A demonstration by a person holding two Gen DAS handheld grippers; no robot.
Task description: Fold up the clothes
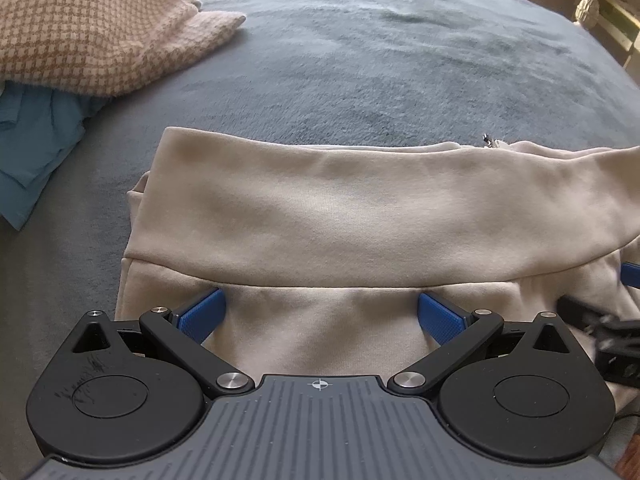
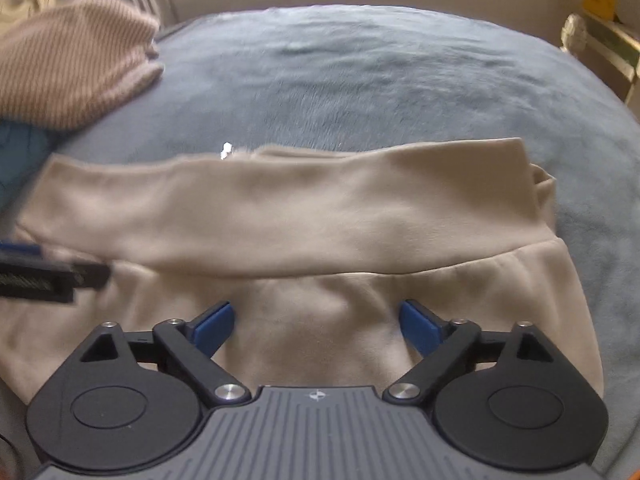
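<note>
A cream garment [image 1: 340, 216] lies on the blue-grey bedcover [image 1: 380, 60], with a wide band of it folded over the rest; a small metal zipper pull [image 1: 489, 141] shows at its far edge. My left gripper [image 1: 322, 314] hovers over the near part of the garment, open, its blue pads [image 1: 200, 316] spread wide with only flat cloth below them. In the right wrist view the same cream garment [image 2: 300, 208] fills the middle. My right gripper [image 2: 316, 322] stands open above it, blue pads [image 2: 420, 326] apart, nothing pinched. Each gripper's tip shows at the other view's edge.
A pink-and-brown checked knit [image 1: 92, 28] is piled at the far left on top of a teal garment [image 1: 36, 140]. Wooden furniture [image 1: 616, 28] stands past the bed at the far right. Bare bedcover [image 2: 380, 80] stretches beyond the cream garment.
</note>
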